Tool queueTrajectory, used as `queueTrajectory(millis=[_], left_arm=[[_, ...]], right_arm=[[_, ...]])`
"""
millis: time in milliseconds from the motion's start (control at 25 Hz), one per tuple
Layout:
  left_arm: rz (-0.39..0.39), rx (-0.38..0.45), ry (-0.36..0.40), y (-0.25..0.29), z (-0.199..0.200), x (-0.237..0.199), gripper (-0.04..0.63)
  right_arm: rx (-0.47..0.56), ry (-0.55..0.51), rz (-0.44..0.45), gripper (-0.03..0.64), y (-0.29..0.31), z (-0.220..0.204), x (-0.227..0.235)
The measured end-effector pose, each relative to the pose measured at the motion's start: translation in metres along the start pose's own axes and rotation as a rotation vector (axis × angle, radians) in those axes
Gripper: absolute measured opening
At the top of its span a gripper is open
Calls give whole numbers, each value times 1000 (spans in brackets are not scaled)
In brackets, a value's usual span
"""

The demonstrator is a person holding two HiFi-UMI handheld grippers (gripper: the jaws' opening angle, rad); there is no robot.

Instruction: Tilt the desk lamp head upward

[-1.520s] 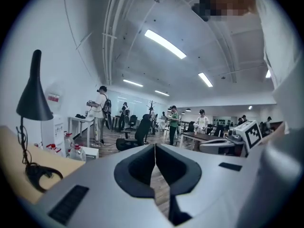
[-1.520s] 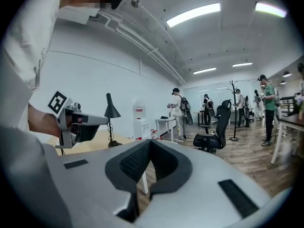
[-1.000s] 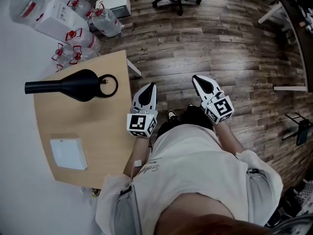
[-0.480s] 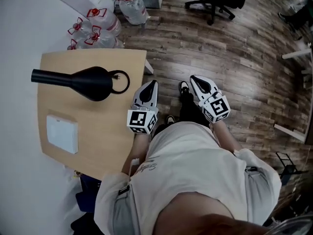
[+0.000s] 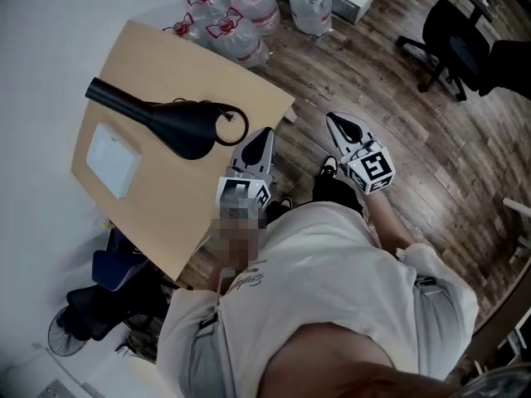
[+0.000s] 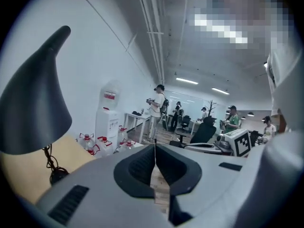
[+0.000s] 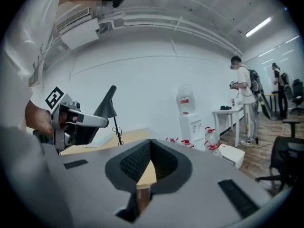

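Note:
A black desk lamp [image 5: 181,128] stands on the wooden table [image 5: 187,206], its cone head pointing down and its cord [image 5: 230,119] looped beside it. My left gripper [image 5: 265,133] hovers at the table's right edge, just right of the lamp, jaws shut and empty. In the left gripper view the lamp head [image 6: 33,108] looms at the left, above and apart from the shut left gripper [image 6: 155,145]. My right gripper [image 5: 334,121] is over the floor further right, shut on nothing. The right gripper view has the lamp [image 7: 107,105] beyond the left gripper's body [image 7: 71,122], and the right gripper [image 7: 150,141] closed.
A white pad [image 5: 110,160] lies on the table left of the lamp. Several water bottles [image 5: 241,11] stand on the floor behind the table, and a water dispenser [image 6: 108,115] by the wall. An office chair [image 5: 465,44] is at the far right. People stand in the distance [image 6: 159,106].
The head view has swung, so the table now lies turned and nearer. The left gripper's tips now sit at the table edge beside the lamp. Both grippers stay shut.

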State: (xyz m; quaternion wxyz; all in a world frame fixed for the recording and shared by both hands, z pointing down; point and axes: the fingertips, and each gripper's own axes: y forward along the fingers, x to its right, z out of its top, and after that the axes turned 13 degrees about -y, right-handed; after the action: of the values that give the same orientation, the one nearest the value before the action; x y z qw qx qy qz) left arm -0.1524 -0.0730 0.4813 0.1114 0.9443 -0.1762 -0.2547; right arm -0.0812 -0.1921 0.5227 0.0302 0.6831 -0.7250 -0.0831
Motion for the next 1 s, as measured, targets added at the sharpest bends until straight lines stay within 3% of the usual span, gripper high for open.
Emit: queueTrajectory(millis=[240,520,720,880,1000], left_arm=[[181,106,-114,-13,17,-26,17],[322,163,-126,-48,15,-57,17],[329,172,-176,-70,6,-78,17],[314,151,-143,-81,0,-91,17],[277,129,-162,-81,-8,-95,17]], right_arm=[[-14,12,258,-5,52,-12,-23],[-10,-45,450,-5,99,-9,-64],[-17,-95,482,-5,113,2,-89],[-18,-106,464,-5,110,16,-102],[-29,-239,444,-5,108,21,-103]])
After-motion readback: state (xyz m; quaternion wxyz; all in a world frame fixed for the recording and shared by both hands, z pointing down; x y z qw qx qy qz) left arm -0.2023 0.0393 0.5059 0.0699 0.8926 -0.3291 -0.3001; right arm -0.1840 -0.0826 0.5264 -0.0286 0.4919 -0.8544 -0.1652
